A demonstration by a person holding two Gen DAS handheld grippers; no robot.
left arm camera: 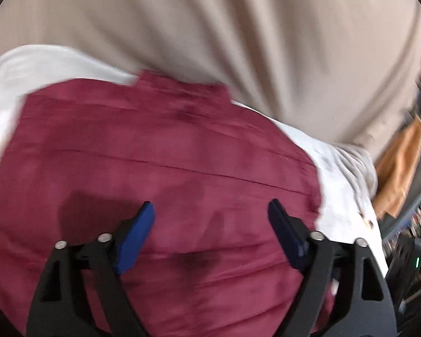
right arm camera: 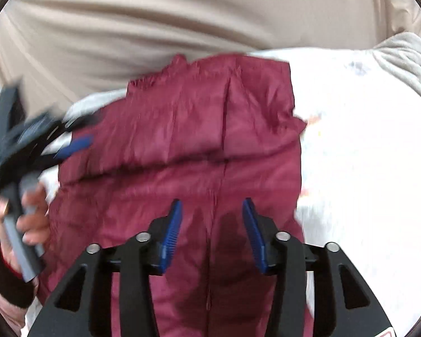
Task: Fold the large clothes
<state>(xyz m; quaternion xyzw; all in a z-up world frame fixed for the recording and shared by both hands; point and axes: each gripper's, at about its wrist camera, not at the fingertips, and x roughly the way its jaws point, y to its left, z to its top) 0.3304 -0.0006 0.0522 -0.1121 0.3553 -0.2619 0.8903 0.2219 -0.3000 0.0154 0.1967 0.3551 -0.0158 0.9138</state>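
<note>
Garment [left arm camera: 160, 168] on sheet [left arm camera: 345, 174] — grippers above

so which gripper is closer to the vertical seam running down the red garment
Right. The right gripper hangs open directly over the vertical seam of the red garment, fingers either side. The left gripper sits off by the garment's left edge, also open.

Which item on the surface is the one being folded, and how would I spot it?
Start from the white cloth covering the surface in front of the person in beige. On it lies the maroon garment, partly folded. It is the only dark red, crinkled piece; everything around it is pale.
</note>
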